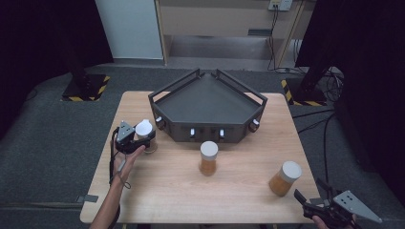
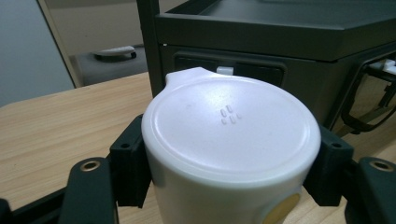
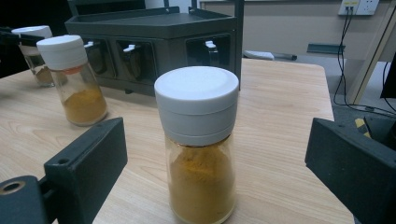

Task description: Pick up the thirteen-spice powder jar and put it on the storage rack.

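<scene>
Wooden table (image 1: 191, 191) bearing a dark angular rack (image 1: 207, 107) at its far middle. Three white-capped spice jars of orange powder stand before it: left jar (image 1: 144, 133) just beside the rack's left corner, middle jar (image 1: 208, 157) in front of the rack, right jar (image 1: 285, 178) near the table's right edge. Left gripper (image 1: 138, 138): jaws clamped on the left jar's cap (image 2: 231, 135), pads pressing both sides. Right gripper (image 1: 313, 193): jaws wide apart, right jar (image 3: 198, 140) standing between them, untouched.
</scene>
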`<state>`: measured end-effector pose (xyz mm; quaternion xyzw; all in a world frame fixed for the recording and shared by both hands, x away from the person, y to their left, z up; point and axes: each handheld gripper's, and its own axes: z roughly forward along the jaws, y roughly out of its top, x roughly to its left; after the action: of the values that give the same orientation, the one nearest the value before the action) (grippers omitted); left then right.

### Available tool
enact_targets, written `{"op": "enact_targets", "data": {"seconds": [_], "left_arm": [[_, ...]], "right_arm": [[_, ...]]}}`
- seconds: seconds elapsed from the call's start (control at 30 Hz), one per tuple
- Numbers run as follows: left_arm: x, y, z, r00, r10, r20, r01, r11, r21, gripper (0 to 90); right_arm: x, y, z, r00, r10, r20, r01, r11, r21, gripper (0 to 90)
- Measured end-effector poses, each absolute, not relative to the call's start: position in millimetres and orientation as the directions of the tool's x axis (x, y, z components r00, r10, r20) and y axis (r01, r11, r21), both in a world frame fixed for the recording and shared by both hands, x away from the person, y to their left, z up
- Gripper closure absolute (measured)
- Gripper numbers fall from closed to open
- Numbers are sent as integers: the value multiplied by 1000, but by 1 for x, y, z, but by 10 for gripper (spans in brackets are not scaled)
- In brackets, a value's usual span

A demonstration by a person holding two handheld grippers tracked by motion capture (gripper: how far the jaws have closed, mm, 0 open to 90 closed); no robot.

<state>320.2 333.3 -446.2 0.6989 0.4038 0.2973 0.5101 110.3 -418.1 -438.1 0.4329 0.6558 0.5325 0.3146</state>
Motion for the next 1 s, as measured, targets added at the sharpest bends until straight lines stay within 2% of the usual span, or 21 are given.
{"op": "enact_targets", "data": {"seconds": [0.43, 1.0], "left_arm": [[313, 344, -416, 557, 830, -24, 227, -124, 966, 298], [315, 332, -355, 677, 735, 40, 171, -211, 963, 298]], "right_arm": [[111, -418, -438, -427, 903, 49, 237, 59, 970, 57], [111, -418, -438, -427, 902, 56, 242, 55, 969, 58]]}}
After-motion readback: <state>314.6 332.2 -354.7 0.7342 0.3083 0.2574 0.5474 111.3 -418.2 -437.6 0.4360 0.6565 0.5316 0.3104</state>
